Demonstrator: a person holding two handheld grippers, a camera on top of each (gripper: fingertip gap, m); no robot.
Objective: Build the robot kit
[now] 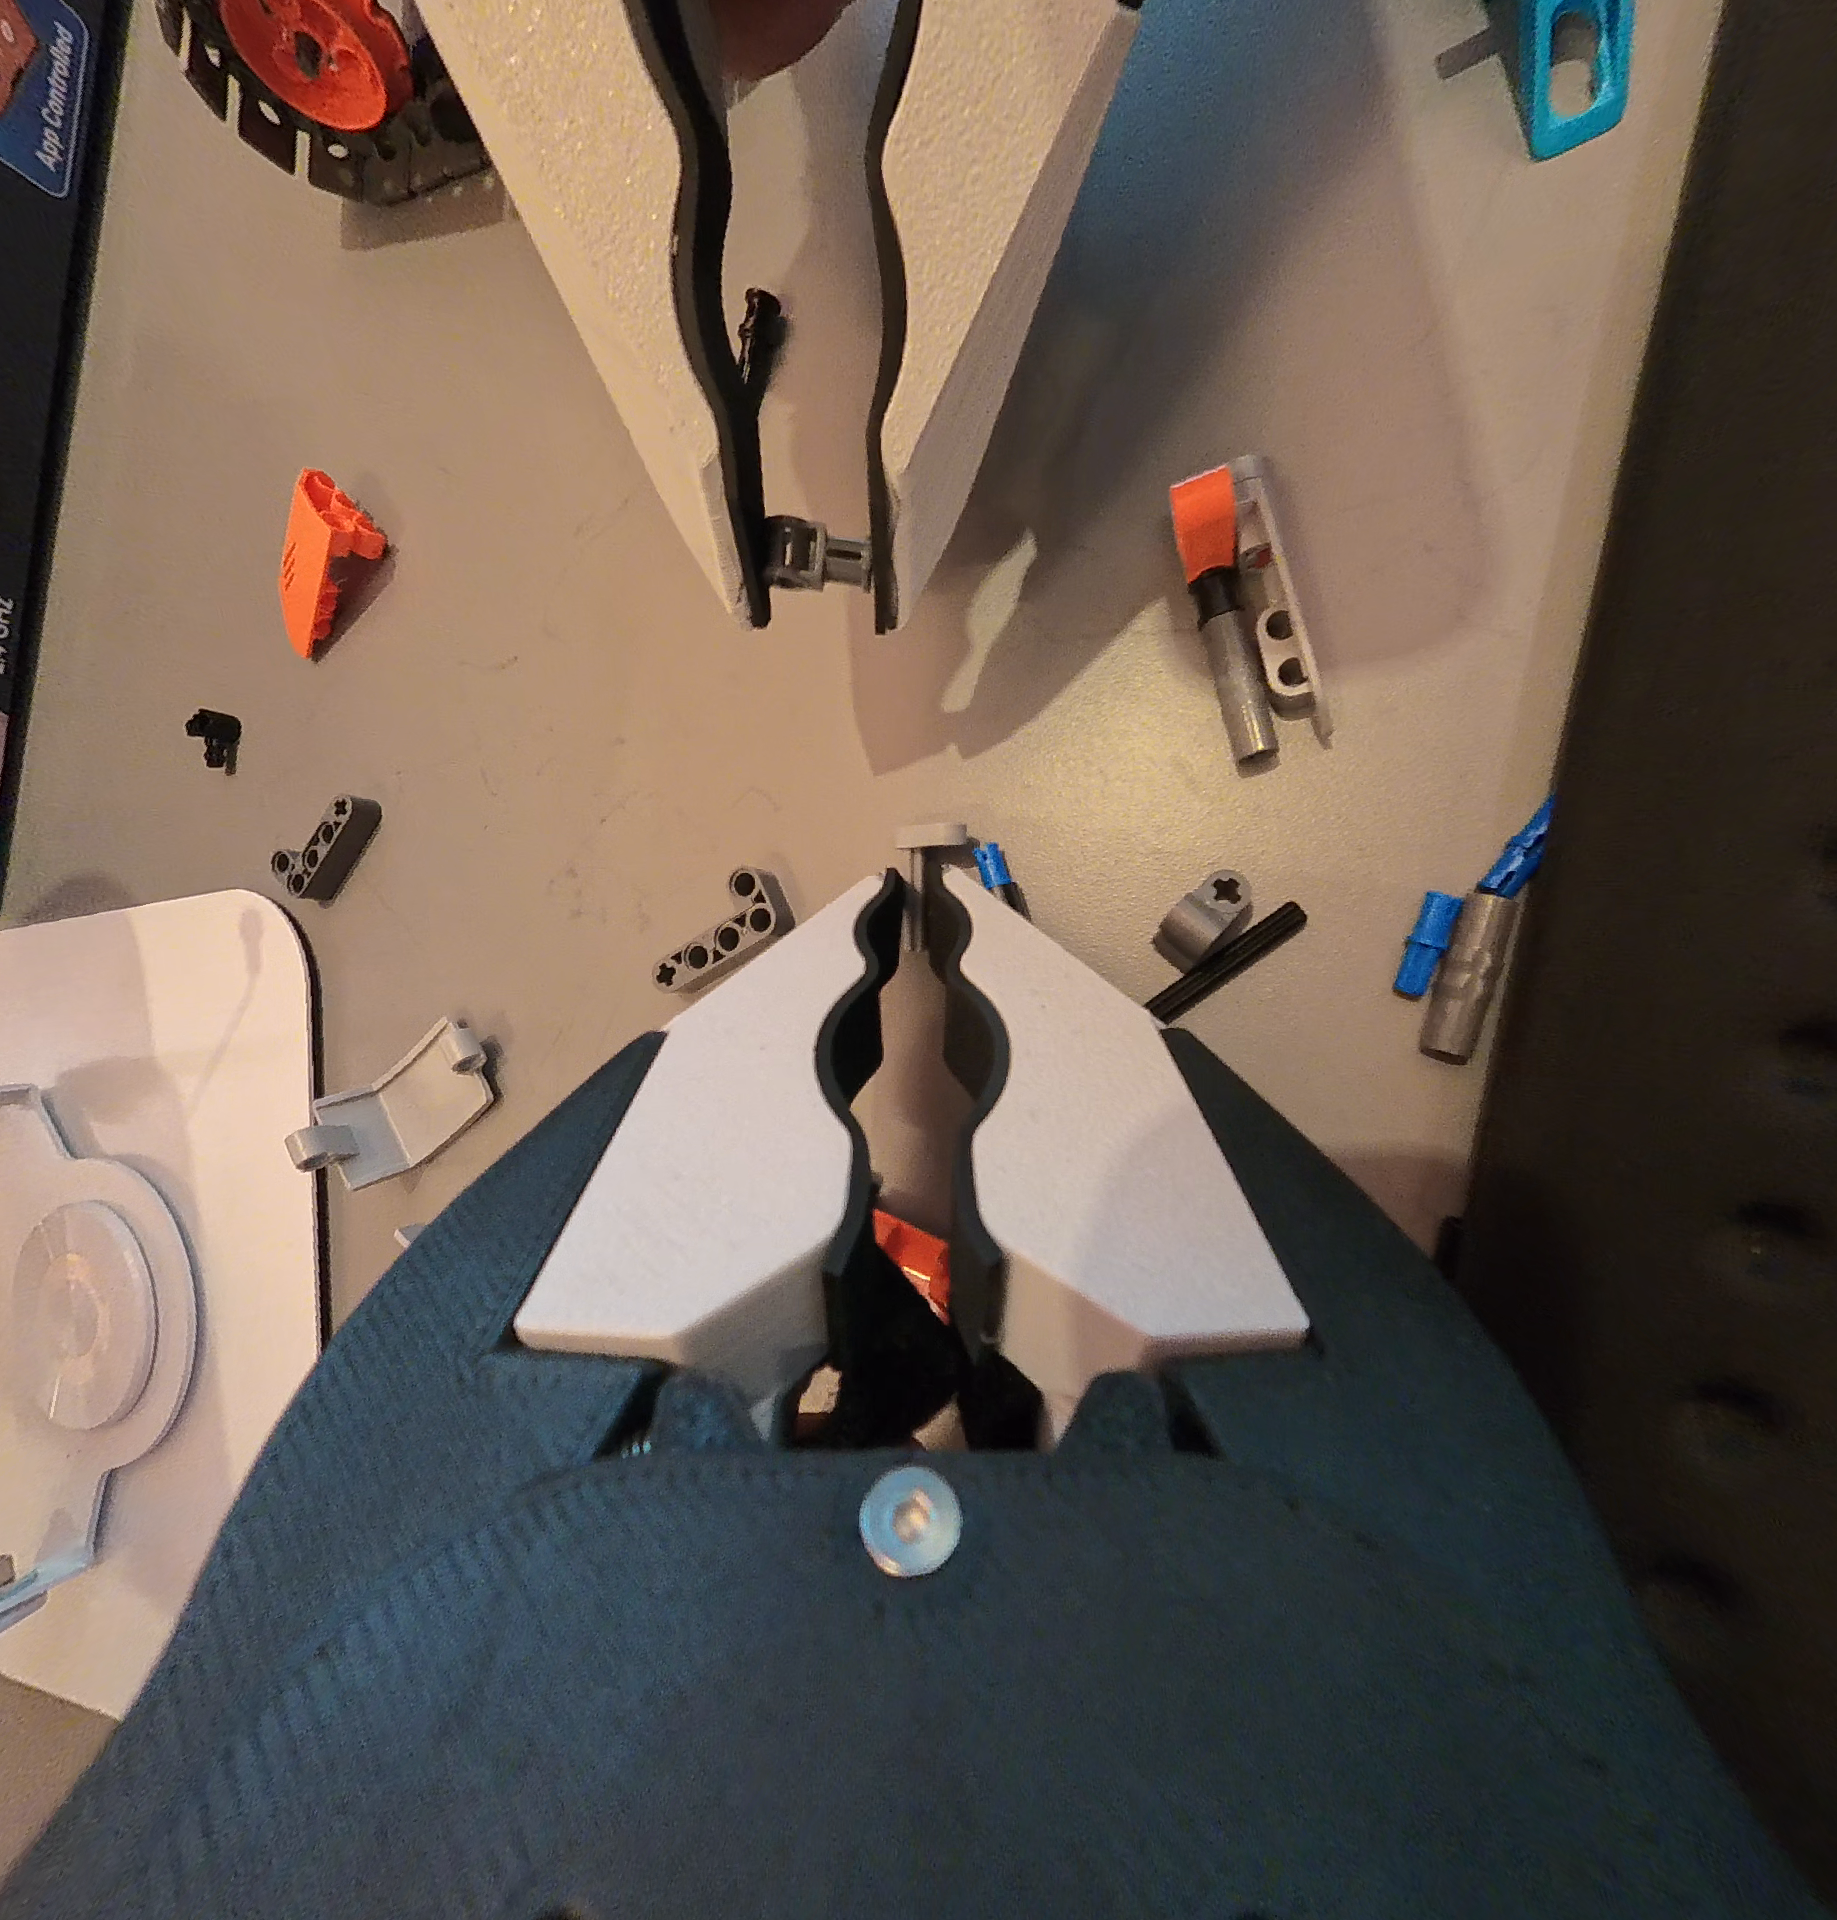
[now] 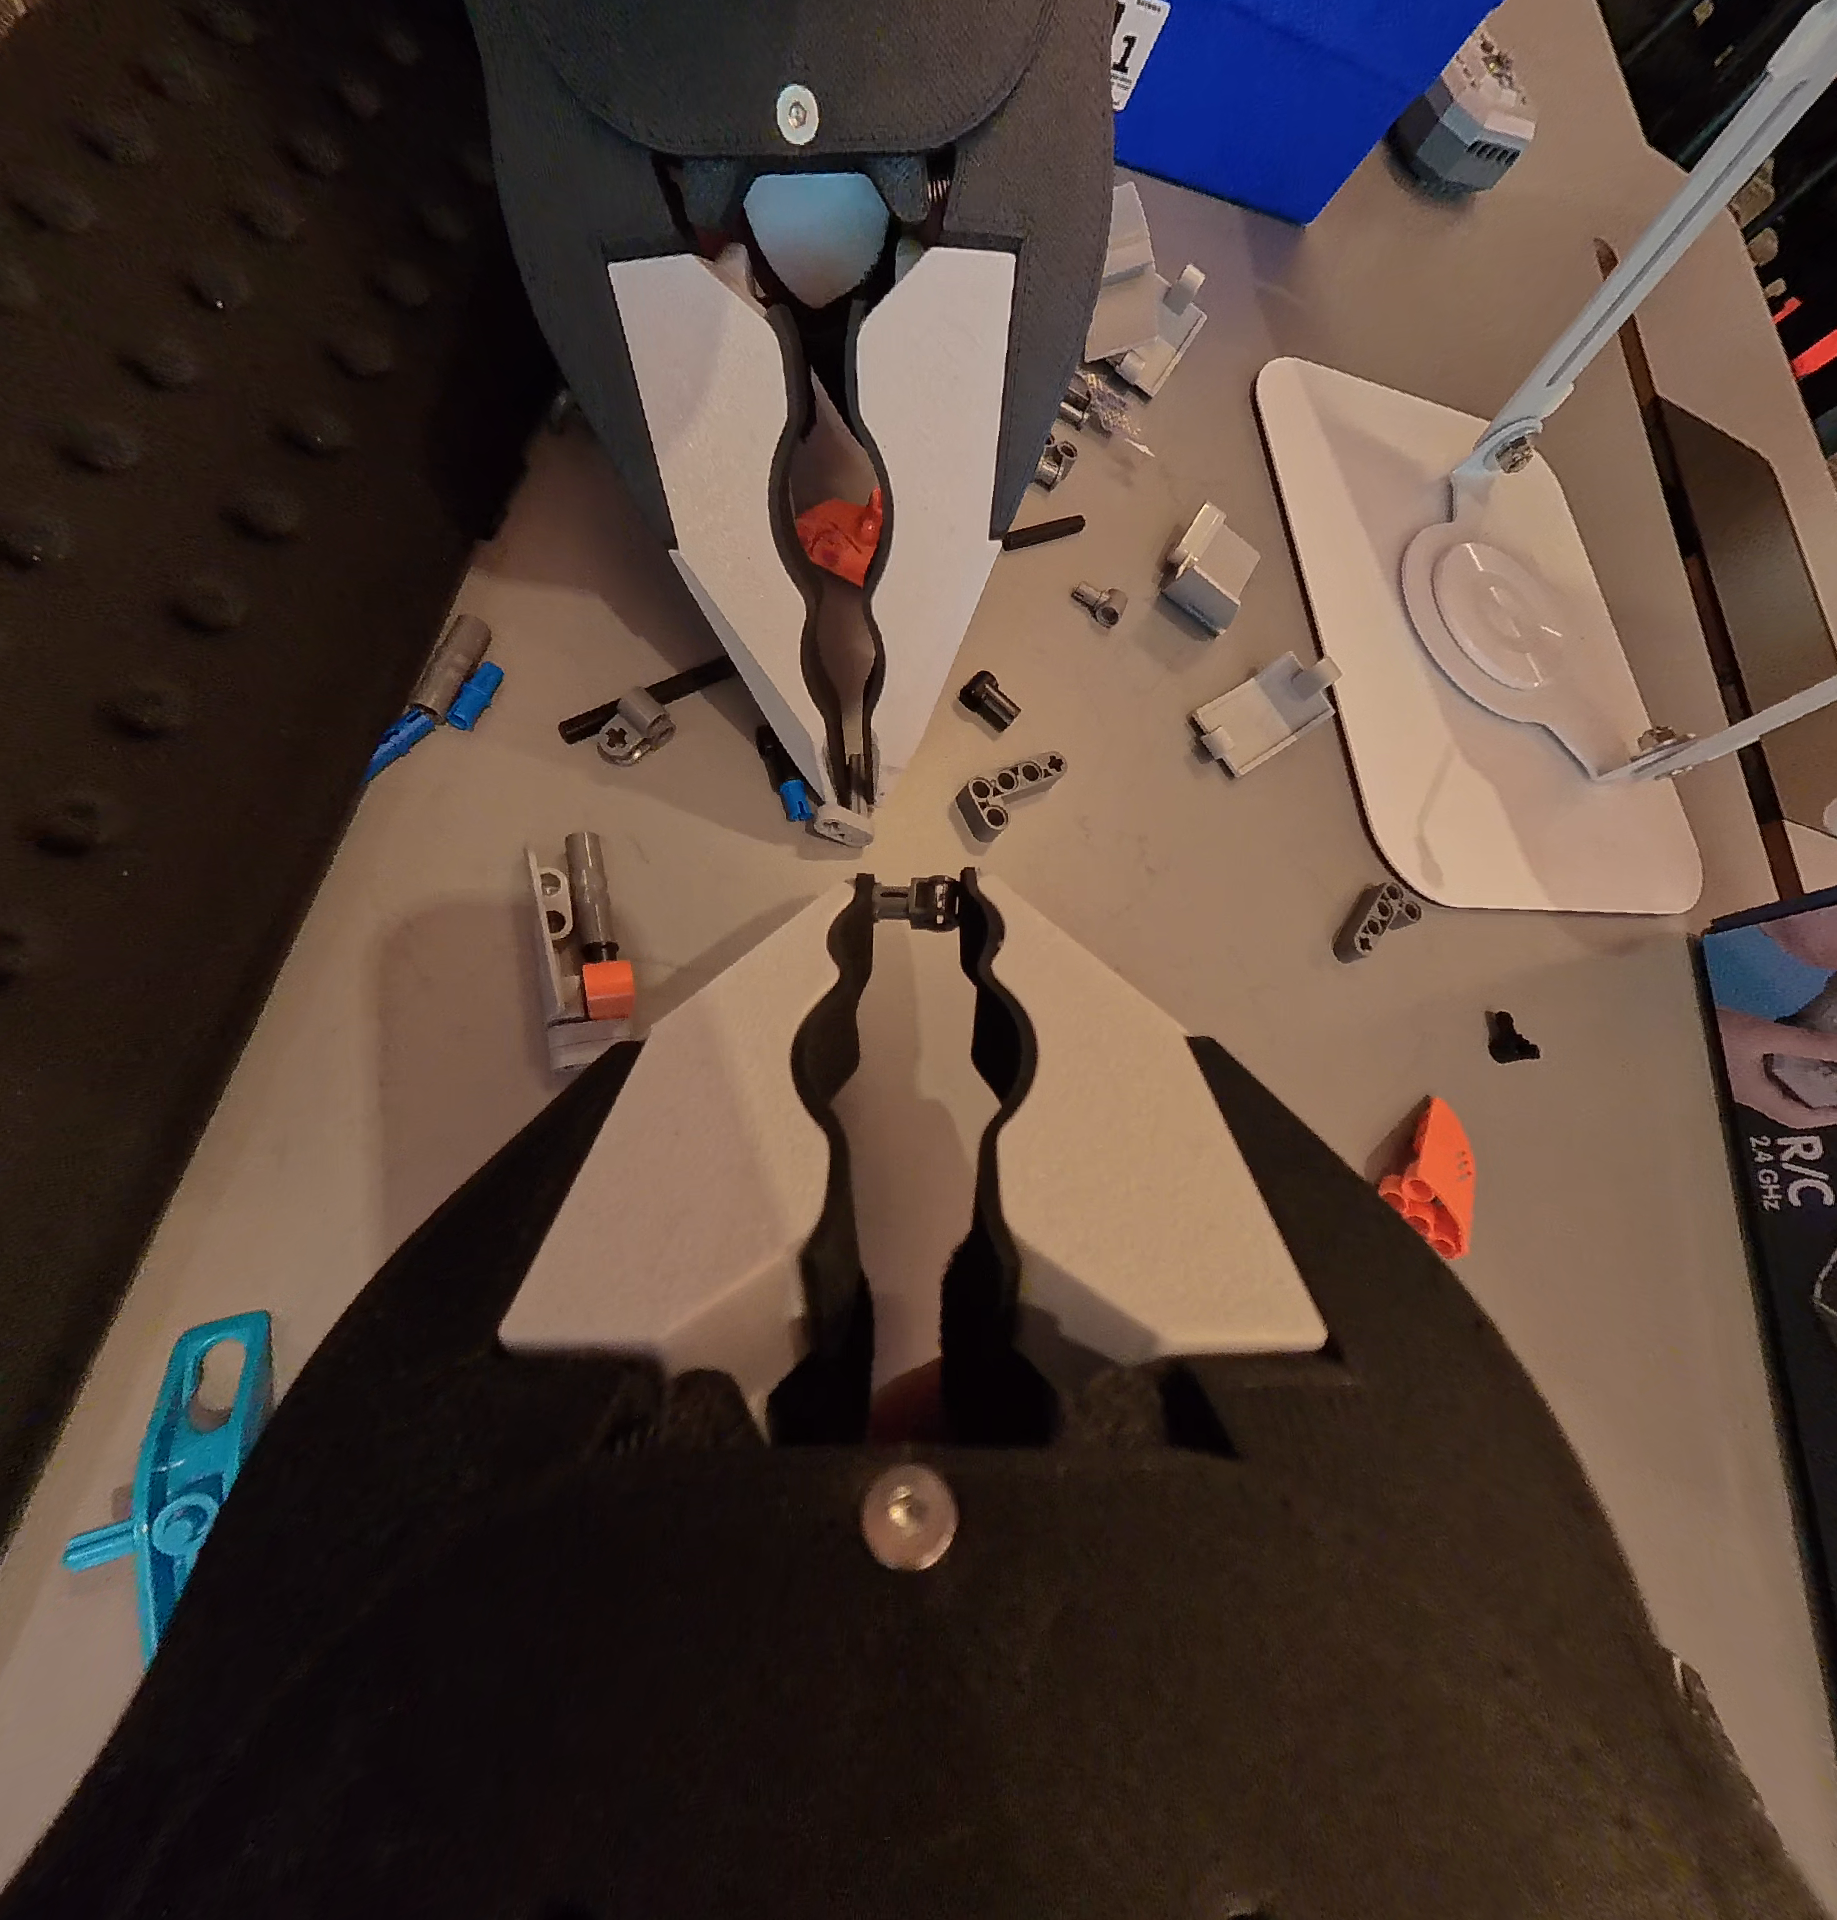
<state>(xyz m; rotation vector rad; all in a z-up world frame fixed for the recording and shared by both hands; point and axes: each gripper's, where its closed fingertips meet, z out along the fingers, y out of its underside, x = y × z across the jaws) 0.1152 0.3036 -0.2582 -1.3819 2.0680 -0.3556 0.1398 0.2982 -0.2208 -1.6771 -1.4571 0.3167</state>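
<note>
Gripping a small grey connector (image 2: 909,900) crosswise between its tips, the right gripper (image 2: 909,896), facing it the left gripper (image 1: 921,883) pinching a light grey axle pin (image 1: 926,873) pointing forward, only the right wrist view showing a blue box (image 2: 1288,94) behind.

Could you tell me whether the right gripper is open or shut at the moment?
Shut on a small grey connector piece: the right gripper pinches it crosswise between its fingertips.
</note>
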